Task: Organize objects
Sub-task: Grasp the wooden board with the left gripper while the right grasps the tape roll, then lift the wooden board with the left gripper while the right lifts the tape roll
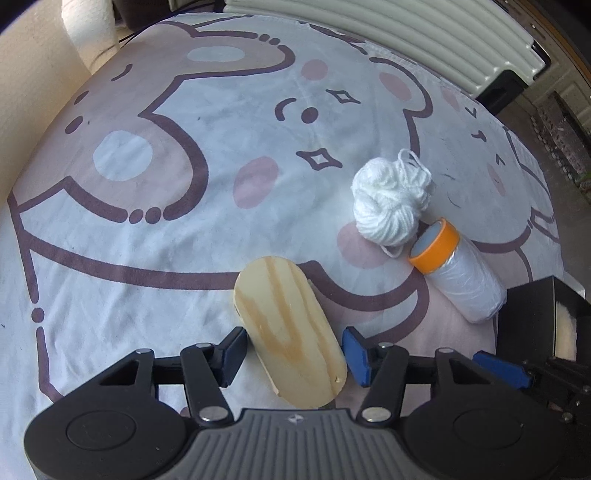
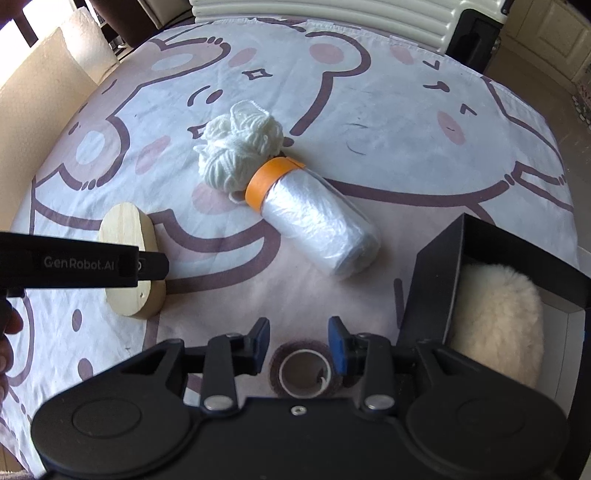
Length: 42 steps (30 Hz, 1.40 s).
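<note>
A pale oval wooden board [image 1: 288, 328] lies on the bear-print cloth [image 1: 155, 258] between the fingers of my left gripper [image 1: 294, 350]. Its jaws stand open, the pads close beside the board's long edges, with a sliver of cloth showing at the right pad. From the right wrist view, that gripper's finger [image 2: 147, 266] crosses above the board [image 2: 127, 225]. My right gripper [image 2: 298, 345] is open, and a brown tape roll [image 2: 303, 373] lies flat on the cloth just under and behind its tips. Nothing is pinched between them.
A white yarn ball [image 2: 240, 142] touches a plastic film roll with an orange end [image 2: 314, 218] mid-cloth. A black open box [image 2: 458, 258] holding a cream fluffy pad [image 2: 498, 314] stands at the right. A white radiator [image 2: 325, 11] runs behind. A hand [image 2: 7, 332] shows at the left edge.
</note>
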Each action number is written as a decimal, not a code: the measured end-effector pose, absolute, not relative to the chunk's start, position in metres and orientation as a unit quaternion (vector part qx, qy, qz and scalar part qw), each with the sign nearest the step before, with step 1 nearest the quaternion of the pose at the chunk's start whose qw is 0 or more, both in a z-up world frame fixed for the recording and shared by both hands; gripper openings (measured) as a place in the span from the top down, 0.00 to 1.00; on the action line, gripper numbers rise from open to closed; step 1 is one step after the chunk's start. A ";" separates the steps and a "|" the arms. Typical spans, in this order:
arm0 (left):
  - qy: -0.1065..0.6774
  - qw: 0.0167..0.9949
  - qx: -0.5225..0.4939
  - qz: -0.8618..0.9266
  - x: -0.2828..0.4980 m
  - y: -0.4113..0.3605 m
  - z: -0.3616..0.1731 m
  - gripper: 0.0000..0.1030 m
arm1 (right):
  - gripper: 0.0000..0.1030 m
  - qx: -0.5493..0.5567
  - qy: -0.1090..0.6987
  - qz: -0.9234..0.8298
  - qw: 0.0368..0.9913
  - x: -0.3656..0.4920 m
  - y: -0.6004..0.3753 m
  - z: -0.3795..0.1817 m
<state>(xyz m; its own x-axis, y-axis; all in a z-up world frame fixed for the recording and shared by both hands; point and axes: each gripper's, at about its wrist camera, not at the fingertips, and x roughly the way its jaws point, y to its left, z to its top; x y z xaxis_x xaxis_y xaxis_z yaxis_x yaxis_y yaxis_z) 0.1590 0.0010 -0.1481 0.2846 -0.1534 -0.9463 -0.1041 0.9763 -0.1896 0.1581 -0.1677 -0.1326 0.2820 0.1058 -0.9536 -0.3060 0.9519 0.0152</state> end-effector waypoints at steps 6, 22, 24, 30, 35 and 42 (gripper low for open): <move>0.604 0.794 -0.035 -0.050 0.153 -0.011 -0.145 0.51 | 0.54 -0.109 0.594 0.139 0.785 0.152 -0.162 -0.132; 0.606 0.794 -0.042 -0.025 0.149 -0.011 -0.148 0.51 | 0.58 -0.273 0.593 0.187 0.734 0.116 -0.152 -0.139; 0.603 0.796 -0.050 -0.017 0.150 -0.009 -0.149 0.51 | 0.58 -0.262 0.594 0.188 0.737 0.117 -0.155 -0.136; 0.595 0.800 -0.075 0.009 0.154 -0.004 -0.150 0.46 | 0.58 -0.230 0.584 0.188 0.755 0.120 -0.157 -0.124; 0.605 0.792 -0.087 0.000 0.155 -0.004 -0.148 0.55 | 0.58 -0.200 0.577 0.187 0.769 0.125 -0.158 -0.116; 0.600 0.797 -0.071 -0.001 0.153 -0.003 -0.140 0.56 | 0.58 -0.166 0.571 0.176 0.785 0.132 -0.161 -0.111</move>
<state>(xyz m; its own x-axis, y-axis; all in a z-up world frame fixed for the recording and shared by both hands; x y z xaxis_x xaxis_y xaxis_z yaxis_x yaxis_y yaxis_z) 0.1528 -0.0034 -0.1396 0.2811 -0.0878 -0.9557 -0.0833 0.9898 -0.1154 0.1317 -0.1605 -0.1108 0.2869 0.0866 -0.9540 -0.4657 0.8829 -0.0599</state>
